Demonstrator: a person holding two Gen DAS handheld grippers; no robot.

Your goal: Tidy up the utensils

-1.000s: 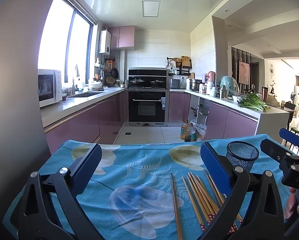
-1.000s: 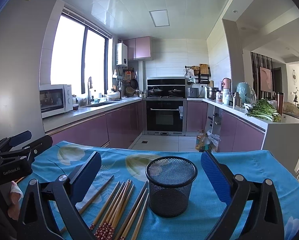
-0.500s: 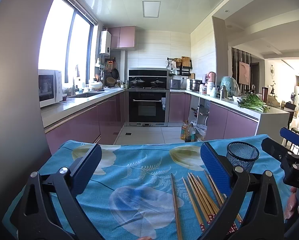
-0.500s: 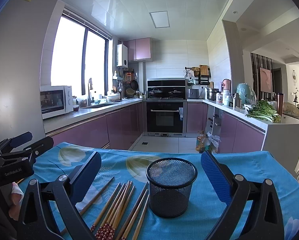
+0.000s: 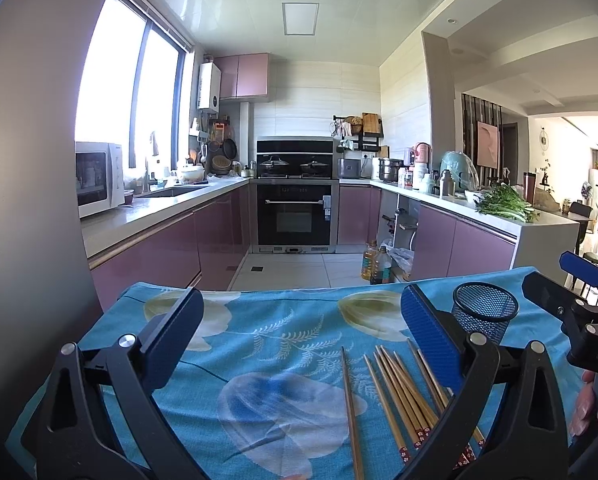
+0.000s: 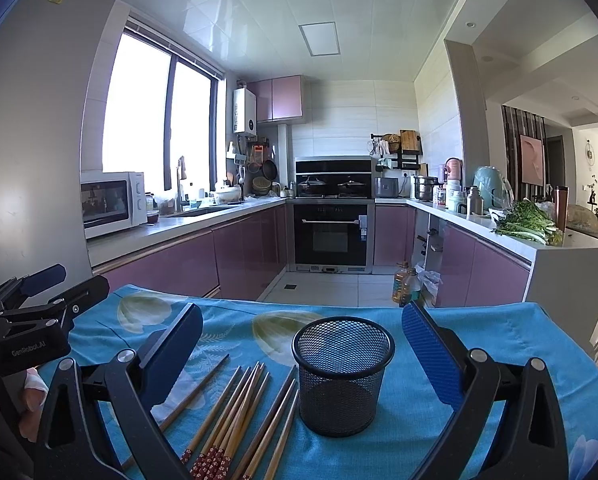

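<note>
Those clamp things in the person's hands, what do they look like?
Each, left gripper and right gripper, is a black plastic frame with silver pivot bolts and two flat blue textured pads. White lettering marks the bodies. No cables or sleeves show.

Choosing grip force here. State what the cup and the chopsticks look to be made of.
Mesh cup: looks like black metal wire mesh, matte; the cloth shows through its fine grid wall. Chopsticks: apparently wood or bamboo; tan to brown shafts with a slight sheen, several with red patterned ends. From the pictures alone, wood and bamboo cannot be told apart.
</note>
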